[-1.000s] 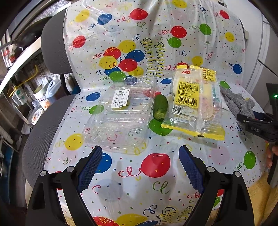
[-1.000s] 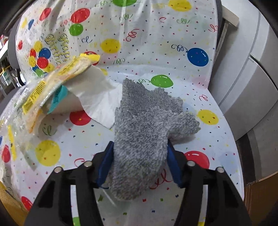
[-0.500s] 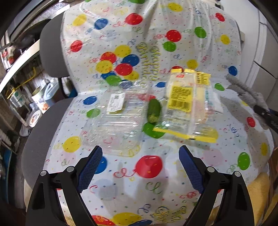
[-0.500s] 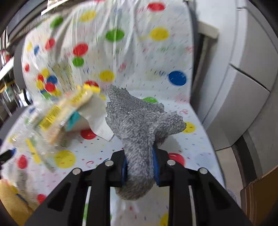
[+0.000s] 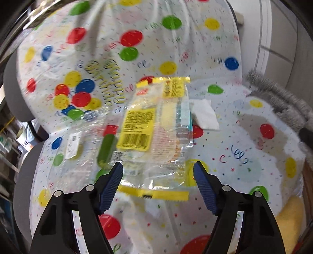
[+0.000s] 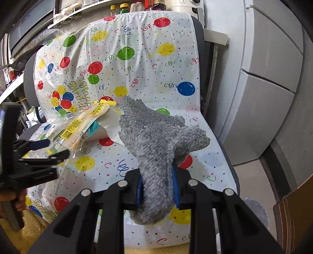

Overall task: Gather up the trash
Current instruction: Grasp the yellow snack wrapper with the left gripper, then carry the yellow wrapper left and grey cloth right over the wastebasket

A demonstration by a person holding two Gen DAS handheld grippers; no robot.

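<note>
A clear snack wrapper [image 5: 154,134] with yellow labels lies on a chair draped in a balloon-print sheet. My left gripper [image 5: 158,172] hovers at the wrapper's near edge, jaws closing, its blue pads not pressing on the wrapper. Left of the wrapper lie a green cucumber piece [image 5: 106,148] and a clear plastic clamshell [image 5: 78,154]. A white napkin [image 5: 204,114] sits at the wrapper's right. My right gripper [image 6: 157,184] is shut on a grey fuzzy cloth [image 6: 156,136], lifted above the seat. That cloth [image 5: 281,101] shows at the right edge of the left wrist view.
The chair [image 6: 197,33] has a grey backrest and stands beside grey cabinets [image 6: 264,88]. A kitchen counter and shelves with bottles [image 6: 121,7] lie behind and left. A cardboard box edge [image 6: 293,215] is at the lower right. A yellow rug [image 5: 289,216] lies below the seat.
My left gripper moved right to the snack wrapper and its jaws narrowed. My right gripper closed on the grey cloth and lifted it off the seat.
</note>
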